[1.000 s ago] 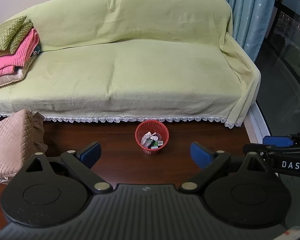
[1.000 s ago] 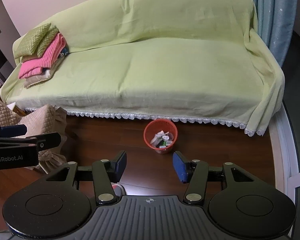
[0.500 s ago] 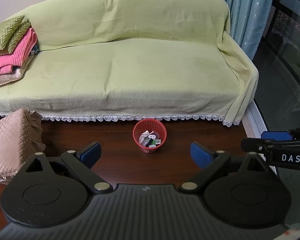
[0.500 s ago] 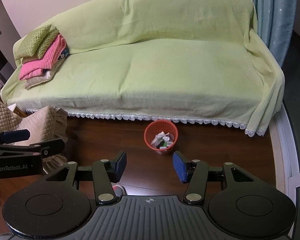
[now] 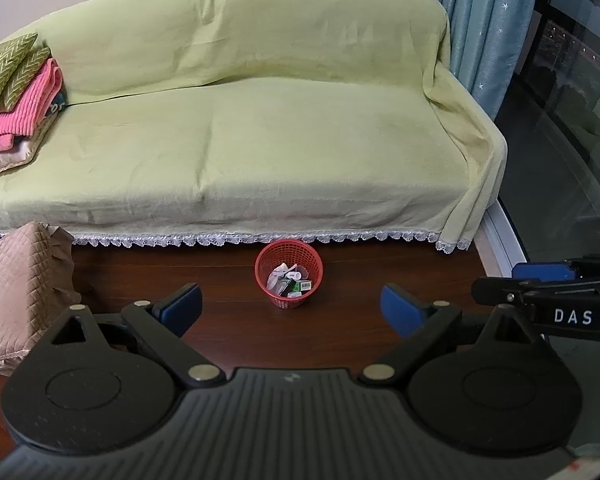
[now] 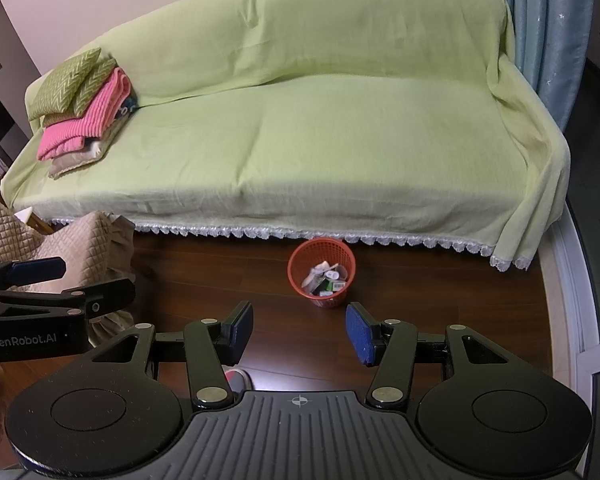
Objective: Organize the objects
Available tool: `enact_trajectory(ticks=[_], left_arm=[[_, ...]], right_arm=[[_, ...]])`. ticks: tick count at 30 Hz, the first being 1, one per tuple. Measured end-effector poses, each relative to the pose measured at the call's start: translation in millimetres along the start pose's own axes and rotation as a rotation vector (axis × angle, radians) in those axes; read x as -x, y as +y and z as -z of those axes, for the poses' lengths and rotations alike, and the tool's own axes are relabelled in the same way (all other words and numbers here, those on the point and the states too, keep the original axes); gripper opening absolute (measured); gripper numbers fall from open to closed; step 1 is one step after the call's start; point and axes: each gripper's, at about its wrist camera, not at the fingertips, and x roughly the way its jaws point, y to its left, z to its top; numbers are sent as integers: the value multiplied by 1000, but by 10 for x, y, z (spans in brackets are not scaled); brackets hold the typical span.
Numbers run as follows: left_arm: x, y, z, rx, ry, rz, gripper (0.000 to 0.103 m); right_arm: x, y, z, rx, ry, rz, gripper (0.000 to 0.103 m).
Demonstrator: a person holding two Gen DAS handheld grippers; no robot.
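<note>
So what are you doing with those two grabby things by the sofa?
A person holds a hand-held gripper in each hand, tidying up. Right now the left hand-held gripper and the right hand-held gripper are both open and empty, aimed down at a red basket of small packets on the dark wood floor in front of the green-covered sofa. Folded cloths and cushions sit stacked at the sofa's left end. Nothing is being touched.

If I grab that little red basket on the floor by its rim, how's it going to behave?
The red basket looks like thin mesh plastic, so it is probably light and its rim may flex under the pads. It narrows toward the base and stands on smooth wood floor, so a push would likely slide or tip it. The small packets inside sit loose and could spill.
</note>
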Motion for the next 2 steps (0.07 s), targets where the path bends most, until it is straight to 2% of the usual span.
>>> enact_trajectory(ticks=[2], left_arm=[[-15, -20, -19, -4, 2, 1, 95]], right_arm=[[-5, -2, -18, -1, 3, 0, 49]])
